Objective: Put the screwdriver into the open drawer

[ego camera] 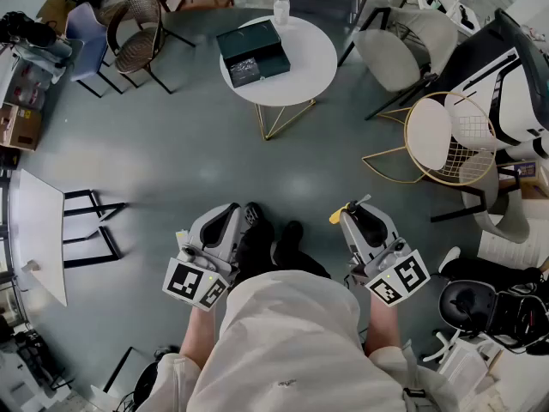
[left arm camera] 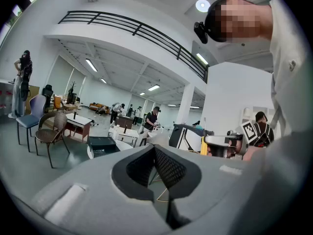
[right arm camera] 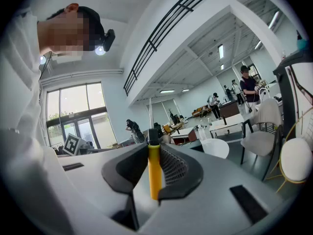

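While the left gripper (left arm camera: 154, 150) sits closed, the right gripper (right arm camera: 152, 151) clamps the yellow screwdriver (right arm camera: 154, 175).

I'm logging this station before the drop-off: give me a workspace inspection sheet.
Surface: round white table, apart from the person.
Job's things: yellow-handled screwdriver in the right gripper; dark drawer box on the table, drawer open.
Clutter: bottle at the table's far edge.
Grippers: right gripper shut on the screwdriver; left gripper shut, empty.
Cables: nothing seen.
Surroundings: wire chair and wicker chair beside the table; people in the background.
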{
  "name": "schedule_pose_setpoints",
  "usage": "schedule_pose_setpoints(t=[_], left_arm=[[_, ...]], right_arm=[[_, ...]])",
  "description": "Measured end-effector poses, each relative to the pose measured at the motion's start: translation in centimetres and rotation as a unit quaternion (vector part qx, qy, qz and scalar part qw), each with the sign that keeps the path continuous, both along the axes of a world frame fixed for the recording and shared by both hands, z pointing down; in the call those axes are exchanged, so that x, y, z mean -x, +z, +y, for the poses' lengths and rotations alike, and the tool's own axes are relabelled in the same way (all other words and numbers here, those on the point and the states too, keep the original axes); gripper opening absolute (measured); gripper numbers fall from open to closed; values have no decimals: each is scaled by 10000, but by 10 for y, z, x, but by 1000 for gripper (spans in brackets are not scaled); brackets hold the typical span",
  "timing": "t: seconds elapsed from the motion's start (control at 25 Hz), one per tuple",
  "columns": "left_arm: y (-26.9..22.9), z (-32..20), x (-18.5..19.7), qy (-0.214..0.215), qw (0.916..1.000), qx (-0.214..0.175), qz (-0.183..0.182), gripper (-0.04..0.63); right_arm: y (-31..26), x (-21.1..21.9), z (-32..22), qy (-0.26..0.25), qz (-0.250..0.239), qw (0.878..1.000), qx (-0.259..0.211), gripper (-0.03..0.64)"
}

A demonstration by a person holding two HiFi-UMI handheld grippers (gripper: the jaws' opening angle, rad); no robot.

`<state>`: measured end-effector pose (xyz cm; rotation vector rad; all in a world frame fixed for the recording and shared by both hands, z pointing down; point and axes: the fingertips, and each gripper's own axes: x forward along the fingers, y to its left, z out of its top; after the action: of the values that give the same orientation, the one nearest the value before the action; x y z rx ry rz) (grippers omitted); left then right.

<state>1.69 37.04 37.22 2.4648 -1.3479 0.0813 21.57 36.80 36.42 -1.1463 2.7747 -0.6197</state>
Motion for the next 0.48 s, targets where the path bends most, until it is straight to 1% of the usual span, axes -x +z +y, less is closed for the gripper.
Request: schedule_pose_setpoints(t=[0.28, 0.48], left_arm=[[2, 9, -1, -68, 10000, 23, -40, 10], [0, 14, -2, -105, 9999, 8, -62, 11]], right_arm=[[-1, -2, 8, -37, -25, 10000, -15, 81], [4, 1, 13, -191, 202, 9996, 1, 83]])
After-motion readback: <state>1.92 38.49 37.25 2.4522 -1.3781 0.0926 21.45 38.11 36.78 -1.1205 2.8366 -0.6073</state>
